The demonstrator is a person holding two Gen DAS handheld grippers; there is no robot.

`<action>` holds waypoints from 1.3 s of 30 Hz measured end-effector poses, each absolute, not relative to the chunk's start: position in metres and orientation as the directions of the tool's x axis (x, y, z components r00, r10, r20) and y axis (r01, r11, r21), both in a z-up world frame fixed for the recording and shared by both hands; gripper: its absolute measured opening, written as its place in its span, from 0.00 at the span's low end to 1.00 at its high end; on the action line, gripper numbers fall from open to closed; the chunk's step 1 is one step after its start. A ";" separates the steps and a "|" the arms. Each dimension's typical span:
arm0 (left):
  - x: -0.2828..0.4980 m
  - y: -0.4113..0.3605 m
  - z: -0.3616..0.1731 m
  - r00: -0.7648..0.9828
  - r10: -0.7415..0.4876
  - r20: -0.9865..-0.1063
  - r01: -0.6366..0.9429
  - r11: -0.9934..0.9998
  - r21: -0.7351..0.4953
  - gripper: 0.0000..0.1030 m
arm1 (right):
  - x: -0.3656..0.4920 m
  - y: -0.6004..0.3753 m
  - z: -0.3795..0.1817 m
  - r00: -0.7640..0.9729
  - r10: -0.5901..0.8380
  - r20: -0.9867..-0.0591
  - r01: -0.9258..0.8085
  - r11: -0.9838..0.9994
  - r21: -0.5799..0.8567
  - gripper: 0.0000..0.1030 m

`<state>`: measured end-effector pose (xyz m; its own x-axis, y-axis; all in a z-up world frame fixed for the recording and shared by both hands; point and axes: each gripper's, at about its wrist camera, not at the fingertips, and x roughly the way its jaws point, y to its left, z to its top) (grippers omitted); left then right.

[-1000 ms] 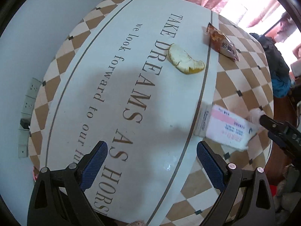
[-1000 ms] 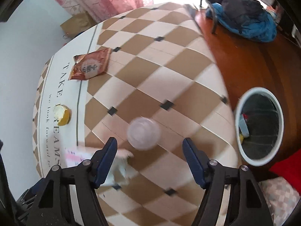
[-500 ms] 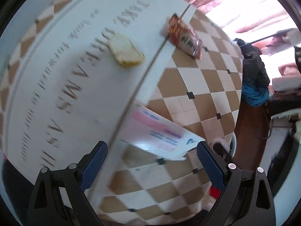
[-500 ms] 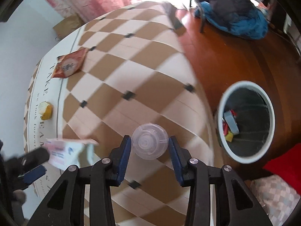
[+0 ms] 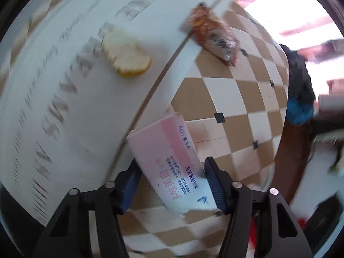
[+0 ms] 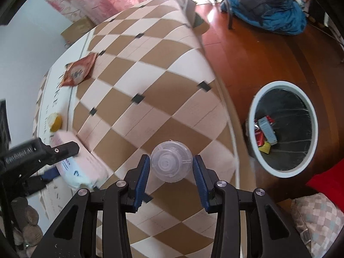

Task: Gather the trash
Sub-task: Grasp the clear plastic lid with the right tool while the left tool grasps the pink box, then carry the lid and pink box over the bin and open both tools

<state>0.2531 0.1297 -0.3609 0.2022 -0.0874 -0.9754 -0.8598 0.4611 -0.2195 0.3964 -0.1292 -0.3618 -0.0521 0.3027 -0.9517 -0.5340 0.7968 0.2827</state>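
My left gripper (image 5: 172, 169) is shut on a pink and white carton (image 5: 169, 157), which tilts up over the table's checked cloth (image 5: 232, 90). An orange peel (image 5: 126, 56) and a red-brown snack wrapper (image 5: 215, 38) lie farther back on the table. My right gripper (image 6: 171, 167) is shut on a clear plastic cup (image 6: 171, 164), held above the table's near right corner. In the right wrist view the carton (image 6: 79, 161) shows at the left, with the peel (image 6: 55, 121) and the wrapper (image 6: 78, 72) behind it.
A white-rimmed trash bin (image 6: 253, 111) with a black liner stands on the wooden floor right of the table, with several items inside. A blue and dark jacket (image 6: 268, 10) lies on the floor beyond. A checked cushion (image 6: 318, 219) sits at the lower right.
My left gripper swung right to the carton and closed on it. My right gripper closed on the clear cup and carried it toward the table's right edge, nearer the bin.
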 end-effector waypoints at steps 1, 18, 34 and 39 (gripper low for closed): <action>0.257 0.126 -0.357 0.166 -0.043 -0.985 -0.821 0.548 -0.162 0.52 | 0.394 -0.129 -0.362 -0.063 0.315 -0.947 -0.533 0.792 0.299 0.42; 0.257 0.135 -0.365 0.049 0.061 -0.997 -0.608 0.793 0.019 0.52 | 0.375 -0.111 -0.361 0.025 0.272 -0.962 -0.594 0.778 0.204 0.44; 0.190 0.102 -0.299 0.159 0.247 -0.956 -0.600 0.793 0.104 0.44 | 0.349 -0.117 -0.335 0.135 0.300 -0.944 -0.656 0.742 0.142 0.41; 0.191 0.072 -0.259 0.240 0.281 -0.929 -0.595 0.799 0.088 0.44 | 0.340 -0.142 -0.297 0.165 0.378 -0.911 -0.651 0.736 0.187 0.41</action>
